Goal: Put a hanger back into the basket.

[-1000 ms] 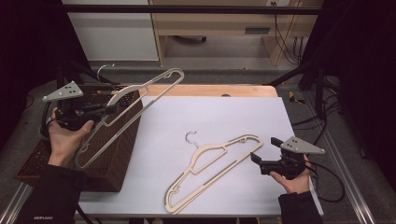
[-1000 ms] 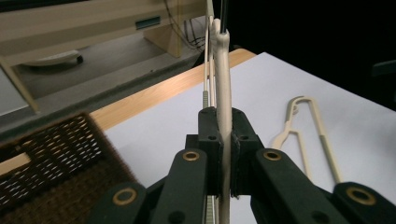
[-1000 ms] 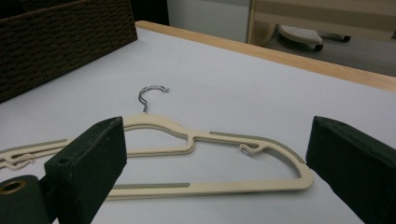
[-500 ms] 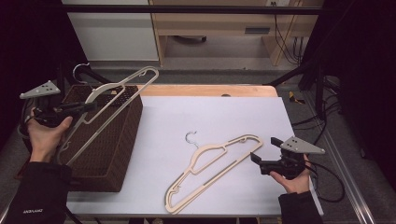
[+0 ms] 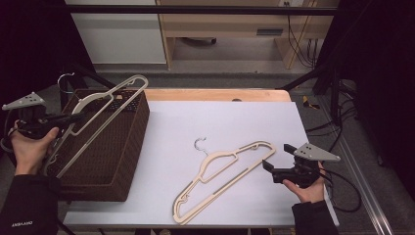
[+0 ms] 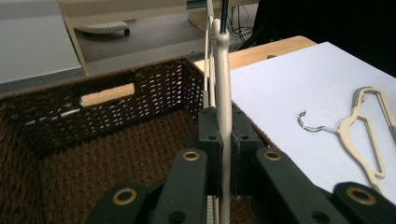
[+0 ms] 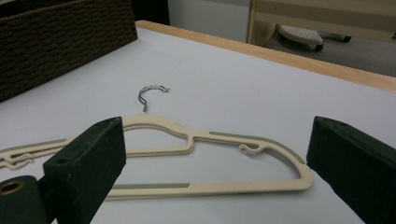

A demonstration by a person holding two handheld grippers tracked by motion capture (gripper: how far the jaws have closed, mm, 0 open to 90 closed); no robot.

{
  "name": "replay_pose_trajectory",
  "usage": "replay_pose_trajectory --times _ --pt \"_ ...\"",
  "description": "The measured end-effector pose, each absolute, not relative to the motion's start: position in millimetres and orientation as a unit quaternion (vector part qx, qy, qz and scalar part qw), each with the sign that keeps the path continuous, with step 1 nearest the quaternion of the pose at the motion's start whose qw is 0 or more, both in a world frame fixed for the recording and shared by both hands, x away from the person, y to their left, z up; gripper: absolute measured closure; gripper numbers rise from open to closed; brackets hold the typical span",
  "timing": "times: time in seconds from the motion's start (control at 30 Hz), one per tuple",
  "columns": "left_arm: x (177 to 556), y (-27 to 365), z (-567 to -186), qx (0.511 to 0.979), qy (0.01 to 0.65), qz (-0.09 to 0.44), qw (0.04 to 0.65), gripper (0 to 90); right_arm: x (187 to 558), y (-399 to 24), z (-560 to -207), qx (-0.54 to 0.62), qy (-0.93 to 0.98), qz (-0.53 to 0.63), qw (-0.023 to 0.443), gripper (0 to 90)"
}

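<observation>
My left gripper (image 5: 73,117) is shut on a cream plastic hanger (image 5: 105,100) and holds it tilted above the brown wicker basket (image 5: 132,142) at the table's left. In the left gripper view the hanger's bar (image 6: 223,70) stands pinched between the pads (image 6: 208,135), over the basket's inside (image 6: 93,154). A second cream hanger (image 5: 220,178) with a metal hook lies flat on the white tabletop. My right gripper (image 5: 268,166) rests open just right of that hanger's end. In the right gripper view the lying hanger (image 7: 205,137) sits beyond the wide-apart jaws of the right gripper (image 7: 219,140).
The white tabletop (image 5: 235,122) has a wooden strip (image 5: 215,94) along its far edge. Cables trail off the right side (image 5: 342,181). Beyond the table stand a wooden bench (image 5: 230,29) and a white cabinet (image 5: 117,34).
My left hand has carried the hanger leftward and a little lower, from the basket's right rim to over its left part. The right gripper and the lying hanger have not moved.
</observation>
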State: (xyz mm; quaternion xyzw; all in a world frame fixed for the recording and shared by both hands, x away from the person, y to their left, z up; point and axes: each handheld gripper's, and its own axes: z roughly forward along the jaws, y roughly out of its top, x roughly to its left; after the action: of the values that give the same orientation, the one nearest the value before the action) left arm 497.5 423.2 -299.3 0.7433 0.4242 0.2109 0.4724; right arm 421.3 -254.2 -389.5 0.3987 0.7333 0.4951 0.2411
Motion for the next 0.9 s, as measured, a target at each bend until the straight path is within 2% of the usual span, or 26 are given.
replay_pose_trajectory --times 0.27,0.47,0.57,0.83,0.9 --pt "499.8 433.5 -310.6 0.744 0.434 0.205 0.464 85.7 421.2 -254.2 -389.6 0.399 0.734 0.493 0.241 4.8" --pt "502.8 428.3 -315.4 0.766 0.435 0.199 0.430 85.8 421.1 -254.1 -389.6 0.399 0.734 0.493 0.242 4.8" --pt "503.2 431.1 -325.1 0.769 0.445 0.184 0.420 85.9 421.0 -254.3 -389.5 0.399 0.734 0.493 0.242 4.8" --pt "501.4 444.0 -340.8 0.774 0.468 0.198 0.378 85.8 422.2 -252.1 -391.2 0.399 0.738 0.489 0.240 4.8" --pt "501.9 445.1 -344.6 0.773 0.467 0.189 0.385 85.8 422.4 -251.8 -391.5 0.398 0.739 0.488 0.240 4.8"
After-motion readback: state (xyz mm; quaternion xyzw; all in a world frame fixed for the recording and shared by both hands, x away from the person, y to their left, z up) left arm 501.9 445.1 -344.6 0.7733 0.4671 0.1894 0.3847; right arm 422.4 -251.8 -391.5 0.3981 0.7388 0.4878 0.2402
